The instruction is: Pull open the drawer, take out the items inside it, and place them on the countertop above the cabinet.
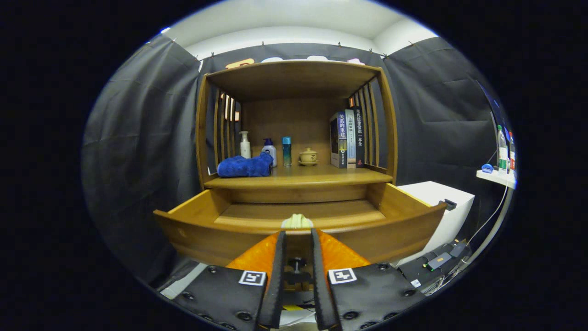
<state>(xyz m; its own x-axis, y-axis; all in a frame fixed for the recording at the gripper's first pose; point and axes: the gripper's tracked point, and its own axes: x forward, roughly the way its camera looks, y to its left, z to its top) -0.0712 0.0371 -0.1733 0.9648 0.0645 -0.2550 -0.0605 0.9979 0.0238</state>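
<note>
Fingers: mine, two dark flat bars (297, 239) running forward from orange bodies, each with a square black-and-white marker at its base; they stand a narrow gap apart, and their tips sit at a small pale object.
Grip: both tips seem to press the pale object from either side, so I read myself as closed on it, though the contact itself is hard to see.
Pale object: cream-yellow, rounded, softly ribbed (297, 221); it sits at the drawer's near front edge, between my tips; what it is I cannot tell.
Drawer: warm brown wood, smooth, with a curved front (193, 230); it is pulled well out toward me, and its flat floor shows bare wood beyond the pale object.
Bench: the cabinet's wooden top (321, 177) just above the drawer, under a slatted wooden hutch.
On the bench, left: a plush blue towel (245, 166), loosely folded.
Behind the towel: a white pump bottle (245, 145) and a white bottle with a blue cap (269, 149).
Middle: a slim teal bottle (286, 151), then a small tan lidded cup on a saucer (308, 156).
Right: books (347, 138) standing upright against the slats.
Far right of the cabinet: a white box (441, 197), cables below it.
</note>
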